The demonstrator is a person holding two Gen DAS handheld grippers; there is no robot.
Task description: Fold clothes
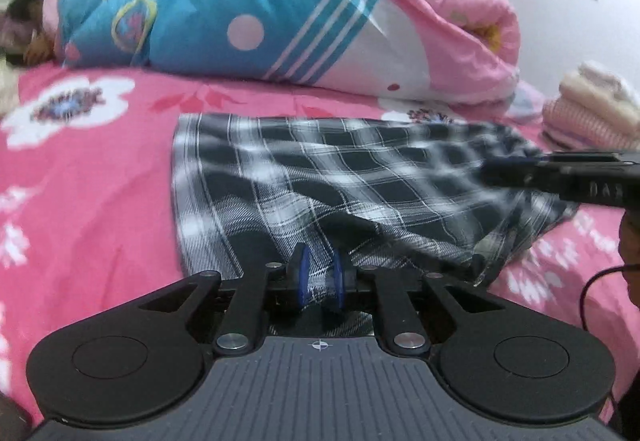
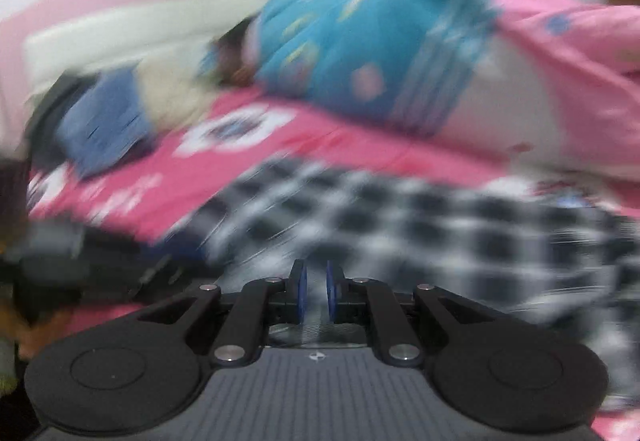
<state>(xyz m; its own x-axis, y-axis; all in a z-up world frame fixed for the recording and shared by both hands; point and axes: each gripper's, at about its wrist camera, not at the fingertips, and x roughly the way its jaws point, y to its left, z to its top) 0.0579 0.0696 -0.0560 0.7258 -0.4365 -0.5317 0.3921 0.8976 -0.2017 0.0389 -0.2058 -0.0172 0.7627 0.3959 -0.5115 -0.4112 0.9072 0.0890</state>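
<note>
Bed (image 1: 100,177), pink sheet with white flower print, carrying all items; shirt (image 1: 320,177), black-and-white check, lying mid-bed toward the near edge, its left side flat on the sheet, its right side lifted and rumpled into folds; left gripper (image 1: 320,281), at the shirt's near hem, blue pads (image 1: 303,277) drawn narrow with a pinch of the check cloth held between them; right gripper (image 2: 316,293), pads likewise close together with pale cloth showing in the slit between, gripping the shirt, its view heavily blurred; in the left wrist view the right gripper's black body enters from the right edge of the frame, over the shirt's raised right side, detail smeared; cable (image 1: 592,293), thin and black, looping at the right edge beside part of a person, too dark to describe; quilt (image 1: 248,5), rolled, blue with pink dots and white stripes, pink lining turned out at its right end, lying along the far edge of the bed behind the shirt and apart from it; stack (image 1: 592,105) of folded cream and pink-striped cloth, at the far right corner, well apart from the shirt; blue item (image 2: 108,129), flat, near the far left corner in the right wrist view, too blurred to identify; white wall (image 1: 560,9) behind the bed.
</note>
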